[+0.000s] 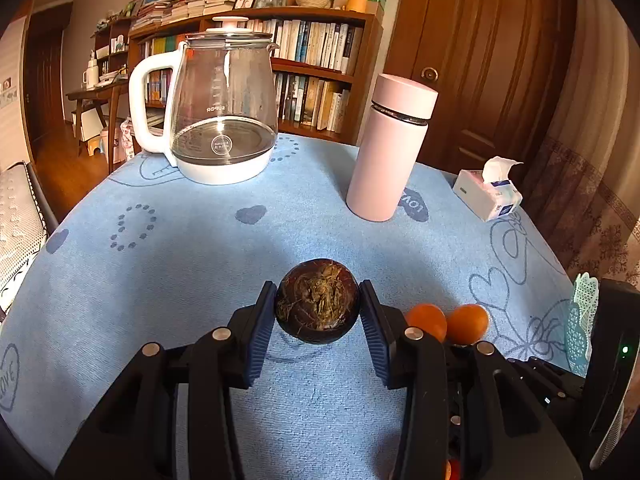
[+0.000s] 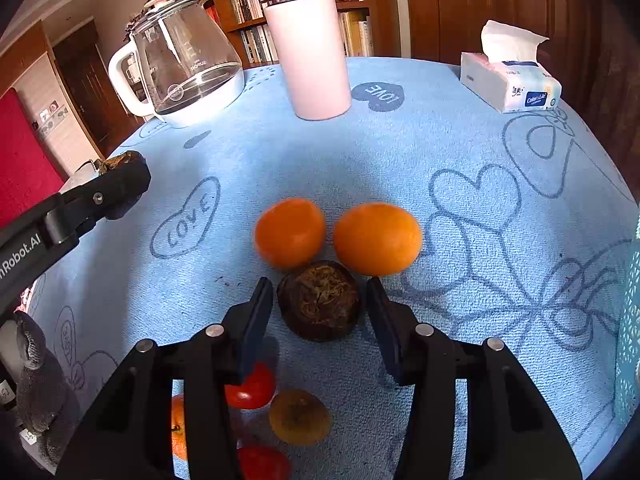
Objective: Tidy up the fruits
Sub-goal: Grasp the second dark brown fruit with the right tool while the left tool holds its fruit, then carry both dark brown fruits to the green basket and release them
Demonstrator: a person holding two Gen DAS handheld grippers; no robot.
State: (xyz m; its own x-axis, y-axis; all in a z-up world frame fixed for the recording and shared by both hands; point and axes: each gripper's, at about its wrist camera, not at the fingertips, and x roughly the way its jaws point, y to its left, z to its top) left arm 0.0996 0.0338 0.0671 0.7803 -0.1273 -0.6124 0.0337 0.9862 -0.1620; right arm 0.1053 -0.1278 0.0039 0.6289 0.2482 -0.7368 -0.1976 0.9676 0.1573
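Up close, dark brown round fruit (image 1: 317, 306), dry fibrous top

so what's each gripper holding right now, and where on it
Left gripper clamps a dark brown round fruit by its sides; right gripper straddles another, not gripping.

There's a dark, round fruit (image 1: 317, 306) dead centre in my left view, low in the frame, its rough fibrous crown facing me, lifted just above the blue cloth. In my right view a second dark fruit (image 2: 319, 301) of the same kind sits on the cloth at lower centre, straw-coloured crown up. Right behind it, two smooth oranges lie side by side: one (image 2: 290, 233) to its upper left, the other (image 2: 377, 239) to its upper right. At the bottom edge, half hidden, lie a red fruit (image 2: 252, 390) and a brownish-yellow one (image 2: 300, 417).
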